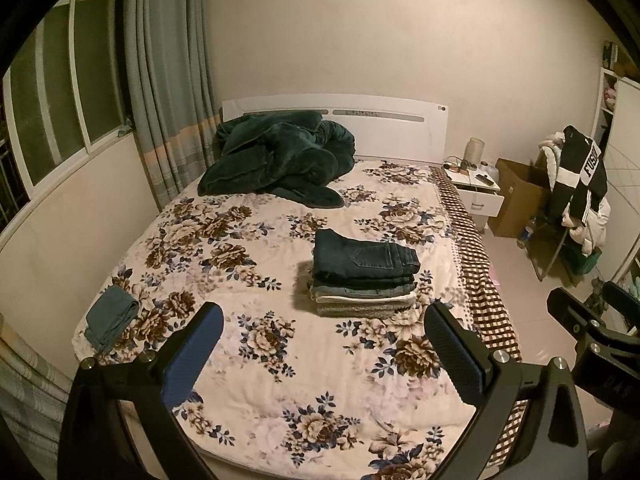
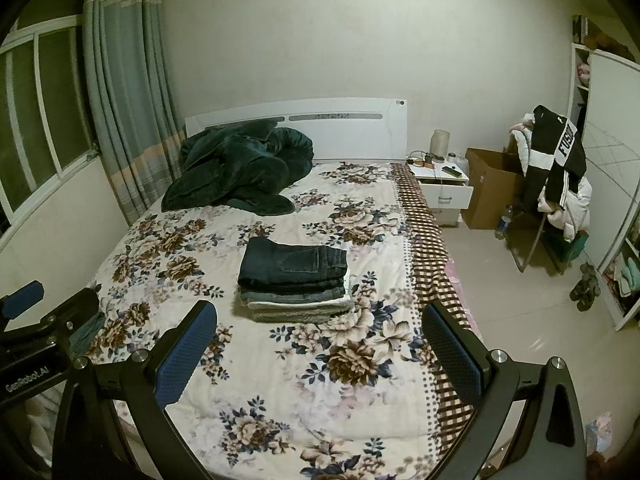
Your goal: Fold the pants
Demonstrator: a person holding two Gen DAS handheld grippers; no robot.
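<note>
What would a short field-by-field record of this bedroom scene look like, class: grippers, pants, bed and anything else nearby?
left gripper: open, holding nothing
right gripper: open, holding nothing
folded stack: dark jeans on top, mid-bed
teal pants: lying apart, near the bed's left edge
bed: floral cover
green blanket: bunched by headboard
nightstand: drawer ajar
</note>
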